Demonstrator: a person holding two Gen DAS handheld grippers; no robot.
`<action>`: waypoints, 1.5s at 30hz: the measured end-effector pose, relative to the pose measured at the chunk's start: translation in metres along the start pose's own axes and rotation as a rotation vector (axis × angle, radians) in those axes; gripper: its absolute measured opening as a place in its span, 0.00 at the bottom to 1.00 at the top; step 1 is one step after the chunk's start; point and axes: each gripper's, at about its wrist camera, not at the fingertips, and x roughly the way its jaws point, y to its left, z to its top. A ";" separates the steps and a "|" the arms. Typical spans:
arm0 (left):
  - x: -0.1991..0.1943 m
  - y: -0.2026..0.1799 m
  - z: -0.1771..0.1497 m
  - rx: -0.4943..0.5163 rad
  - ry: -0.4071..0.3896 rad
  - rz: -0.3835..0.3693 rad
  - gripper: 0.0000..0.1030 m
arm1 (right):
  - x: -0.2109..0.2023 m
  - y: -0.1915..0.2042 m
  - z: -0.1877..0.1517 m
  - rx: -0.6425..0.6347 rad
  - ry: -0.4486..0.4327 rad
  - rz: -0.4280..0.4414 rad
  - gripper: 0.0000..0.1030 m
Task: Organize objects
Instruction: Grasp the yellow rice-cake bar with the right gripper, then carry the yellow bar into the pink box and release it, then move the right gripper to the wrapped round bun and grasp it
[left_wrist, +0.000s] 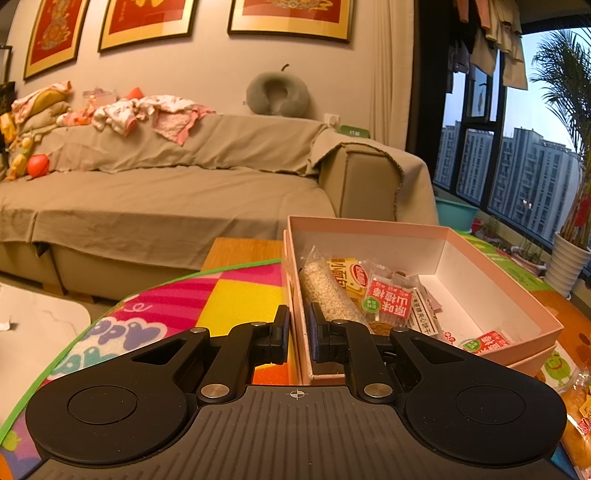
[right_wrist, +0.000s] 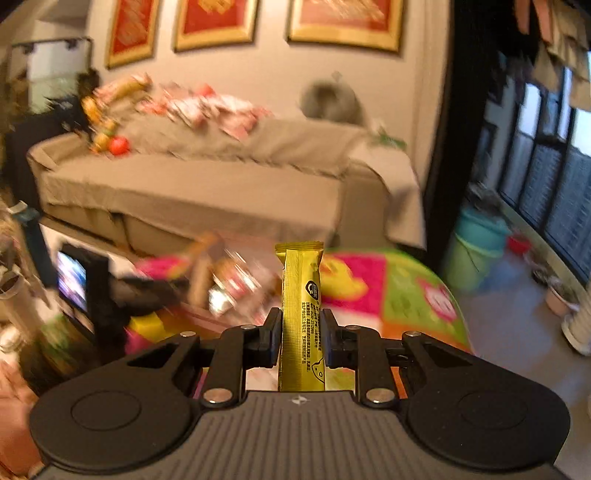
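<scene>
Left claw (left_wrist: 298, 334) clamps box (left_wrist: 480, 266) wall | right claw (right_wrist: 300, 336) grips yellow sachet (right_wrist: 301, 317) | sofa (left_wrist: 166, 192) behind

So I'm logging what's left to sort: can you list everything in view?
box: one, pink, on the mat, wall clamped by the left tool
snack packets: several, red, yellow, clear, inside the box
stick sachet: one, gold, upright in the right tool
mat: one, multicoloured, under the box
sofa: one, beige, behind
left tool: black, shut on the box
right tool: black, shut on the sachet
</scene>
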 end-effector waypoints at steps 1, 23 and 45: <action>0.000 0.000 0.000 0.000 0.000 0.000 0.13 | 0.001 0.004 0.009 -0.003 -0.016 0.023 0.20; 0.003 0.001 -0.001 -0.020 0.008 -0.008 0.13 | 0.207 0.024 0.042 0.229 0.119 0.100 0.26; 0.001 -0.006 0.003 0.004 0.029 0.033 0.12 | 0.119 -0.018 -0.087 0.111 0.260 -0.023 0.76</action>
